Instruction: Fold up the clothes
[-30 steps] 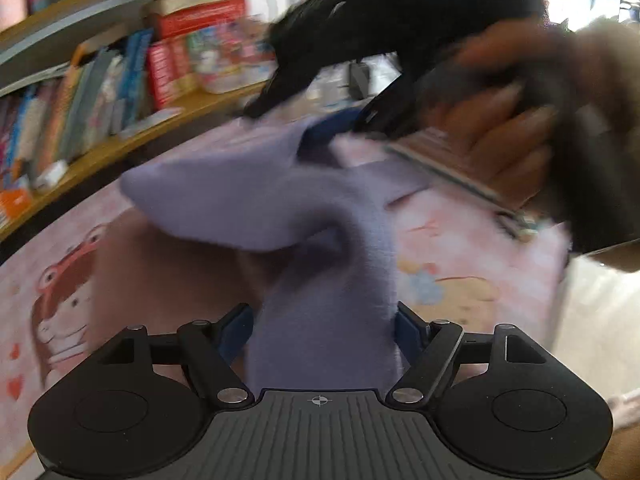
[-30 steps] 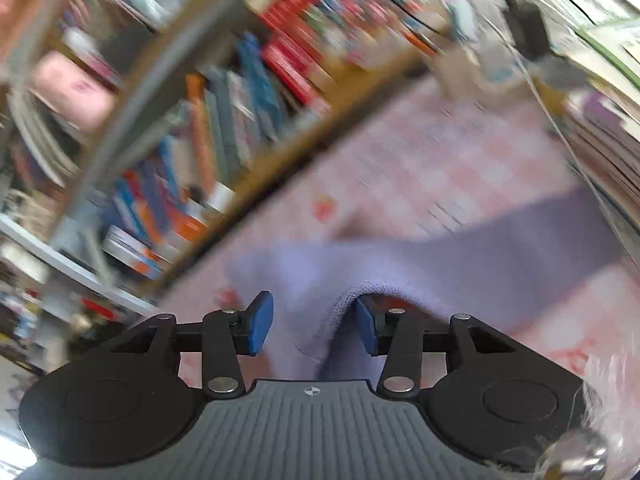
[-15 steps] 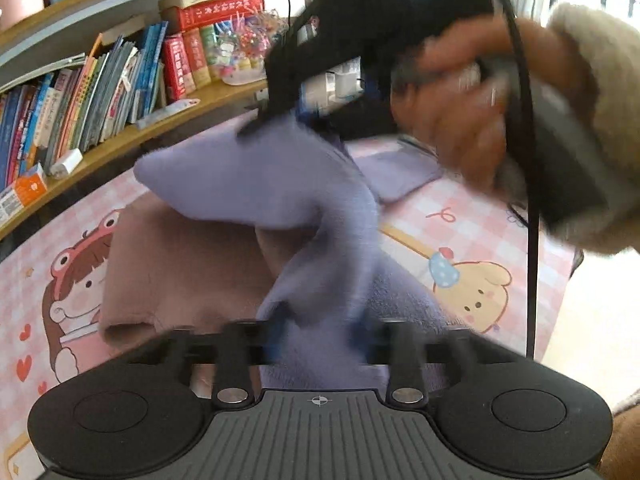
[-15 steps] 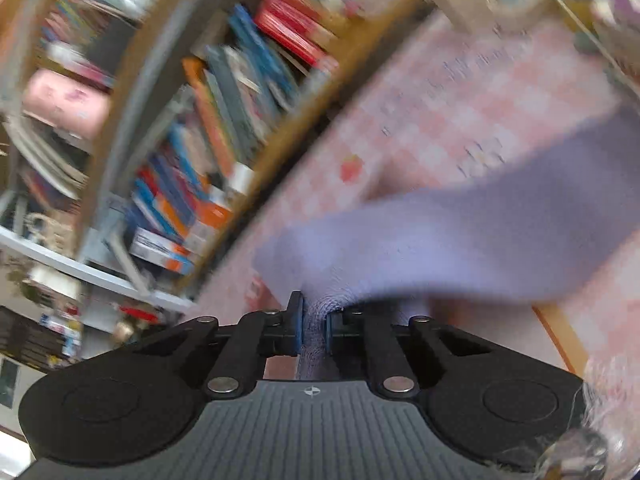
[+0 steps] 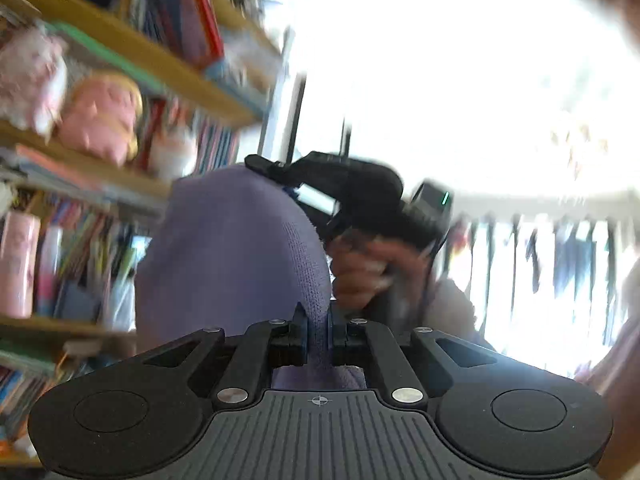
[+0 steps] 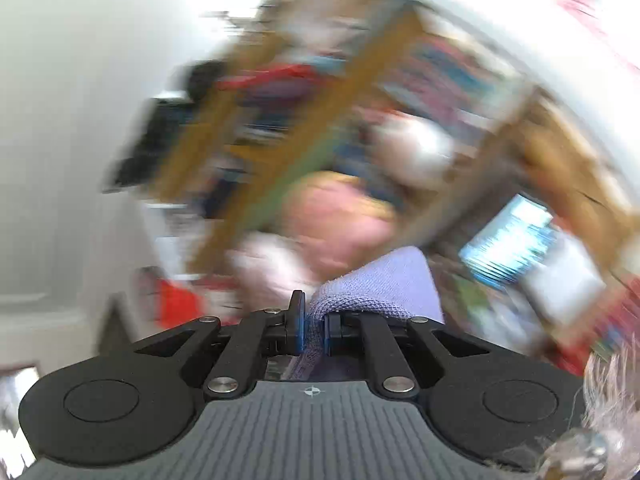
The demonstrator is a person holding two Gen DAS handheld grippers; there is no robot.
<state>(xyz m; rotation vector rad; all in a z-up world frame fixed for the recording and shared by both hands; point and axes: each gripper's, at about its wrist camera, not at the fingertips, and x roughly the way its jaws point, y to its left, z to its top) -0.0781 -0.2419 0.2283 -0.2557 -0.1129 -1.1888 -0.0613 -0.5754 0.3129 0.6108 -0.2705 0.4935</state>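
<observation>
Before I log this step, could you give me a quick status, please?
Left gripper and right gripper shut on the purple garment. Garment held aloft between them. Nothing obstructing.

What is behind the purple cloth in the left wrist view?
Behind the purple cloth are blurred bookshelves and a pink plush toy. The cloth hides the shelf part directly behind it.

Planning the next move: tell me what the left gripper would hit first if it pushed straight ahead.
The left gripper, shut on the lavender knit garment, would first push into that cloth; behind it, probably the right gripper, though depth is unclear.

Wrist views tilt upward; both share bookshelves [image 5: 120, 60] (blurred).
</observation>
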